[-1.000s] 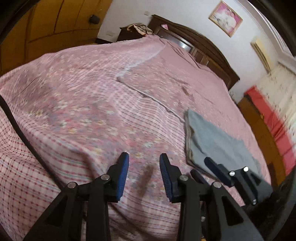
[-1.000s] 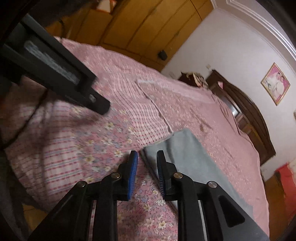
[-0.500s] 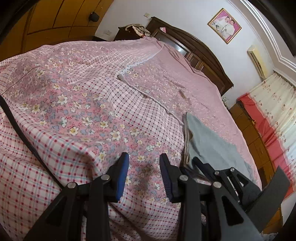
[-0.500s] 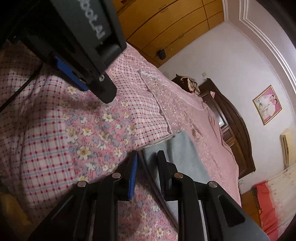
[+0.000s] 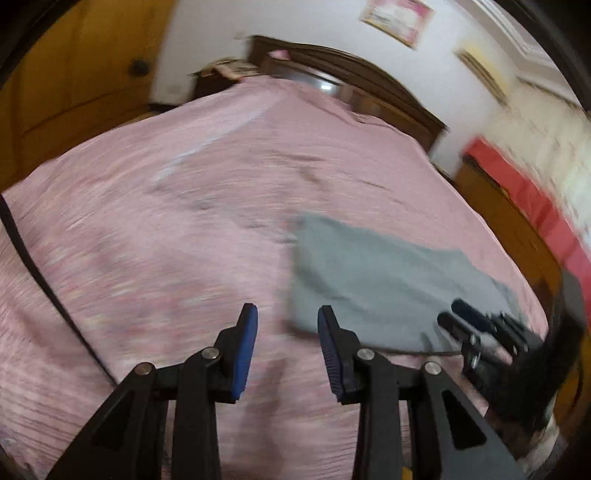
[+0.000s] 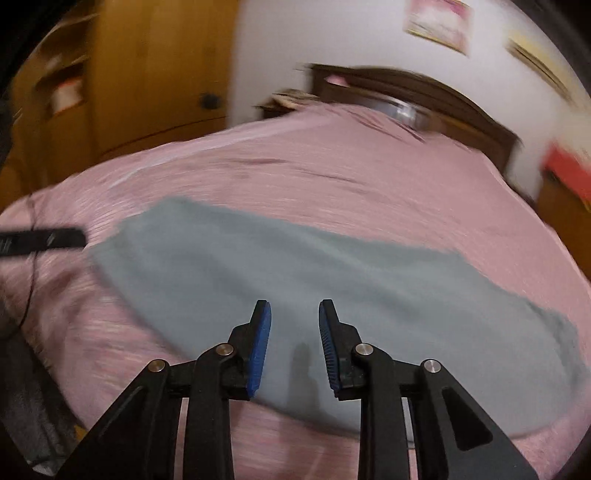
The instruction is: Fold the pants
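Both views motion-blurred, bedspread (image 5: 184, 221) pattern lost; right gripper (image 6: 294, 314) jaws just widened, empty, now over grey pants (image 6: 295, 266); left gripper (image 5: 286, 317) apart, empty.

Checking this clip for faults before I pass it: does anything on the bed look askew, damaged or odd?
Nothing stands out. The grey pants lie flat on the pink bedspread, apart from both grippers. Both frames are motion-blurred, so fine creases or stains cannot be ruled out.

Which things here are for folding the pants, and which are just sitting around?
For the job: grey pants, left gripper, right gripper, pink bedspread they lie on.

Just there: headboard, wall picture, wooden wardrobe, red curtain.
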